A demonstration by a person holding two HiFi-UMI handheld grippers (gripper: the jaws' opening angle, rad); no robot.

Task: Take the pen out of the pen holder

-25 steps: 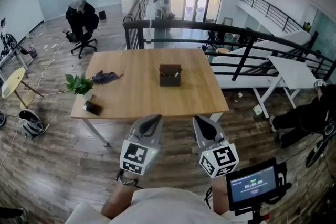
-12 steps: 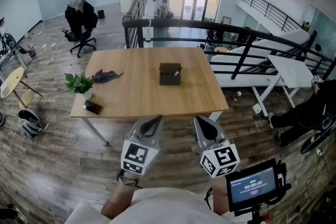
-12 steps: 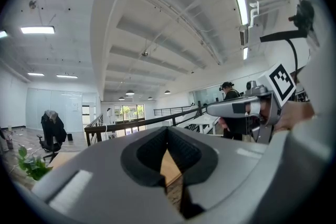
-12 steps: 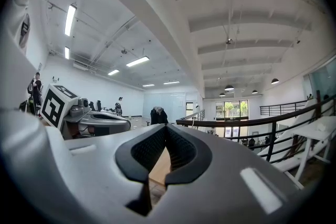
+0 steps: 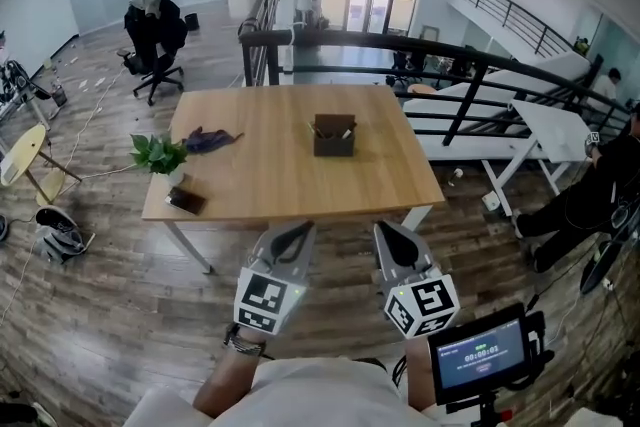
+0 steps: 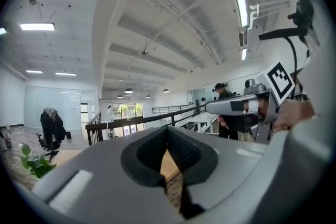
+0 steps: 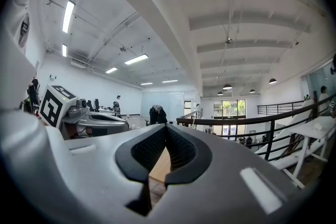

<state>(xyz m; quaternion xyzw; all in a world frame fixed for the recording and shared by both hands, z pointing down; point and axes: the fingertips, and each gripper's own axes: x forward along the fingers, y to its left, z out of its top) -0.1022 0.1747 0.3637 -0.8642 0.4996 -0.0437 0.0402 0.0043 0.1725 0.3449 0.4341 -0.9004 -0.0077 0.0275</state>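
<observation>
A dark brown pen holder (image 5: 334, 137) stands near the middle of the wooden table (image 5: 270, 185), with a pale pen sticking up from it. Both grippers hang well short of the table, over the floor in front of its near edge. My left gripper (image 5: 292, 234) points toward the table with its jaws closed together and nothing held. My right gripper (image 5: 387, 236) is beside it, jaws likewise together and empty. In the left gripper view (image 6: 168, 141) and the right gripper view (image 7: 166, 139) the dark pads meet at the tips.
On the table's left side stand a small potted plant (image 5: 158, 156), a dark cloth (image 5: 207, 139) and a dark flat object (image 5: 186, 202). A black railing (image 5: 470, 75) runs behind the table. An office chair (image 5: 155, 35) stands far left. A person (image 5: 600, 190) sits at right.
The view has shifted slightly nearer the table; the table and pen holder sit a little lower and to the right in the head view. Both grippers stay shut.
</observation>
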